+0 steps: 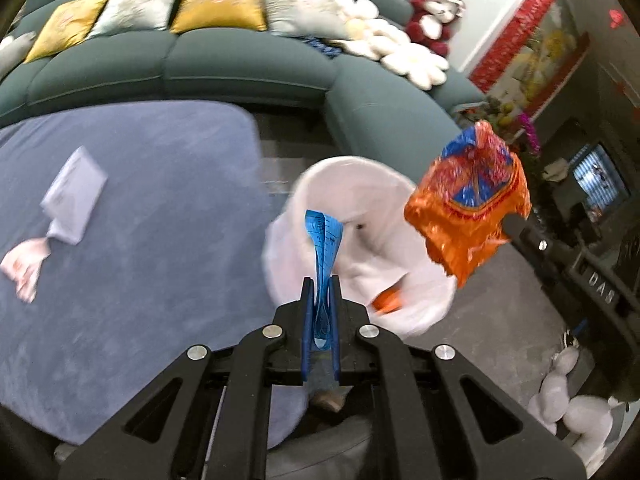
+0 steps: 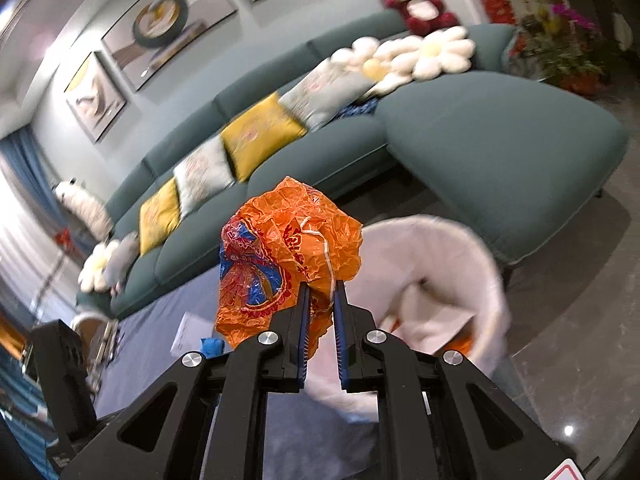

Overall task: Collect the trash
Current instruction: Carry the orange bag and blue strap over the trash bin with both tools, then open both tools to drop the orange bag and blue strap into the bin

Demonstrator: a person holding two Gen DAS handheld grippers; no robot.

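Two light, limp pieces: left gripper [image 1: 321, 280] clenched on blue tape [image 1: 325, 240], right gripper [image 2: 320, 286] pinched crinkly orange wrapper [image 2: 288, 256]; bin [image 1: 360, 216] at 12 o'clock. Edge grips were slip-prone.

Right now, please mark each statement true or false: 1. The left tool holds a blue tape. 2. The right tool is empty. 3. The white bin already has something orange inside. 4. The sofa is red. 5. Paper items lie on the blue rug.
1. The left tool holds a blue tape: true.
2. The right tool is empty: false; it is shut on an orange wrapper.
3. The white bin already has something orange inside: true.
4. The sofa is red: false; it is dark green.
5. Paper items lie on the blue rug: true.
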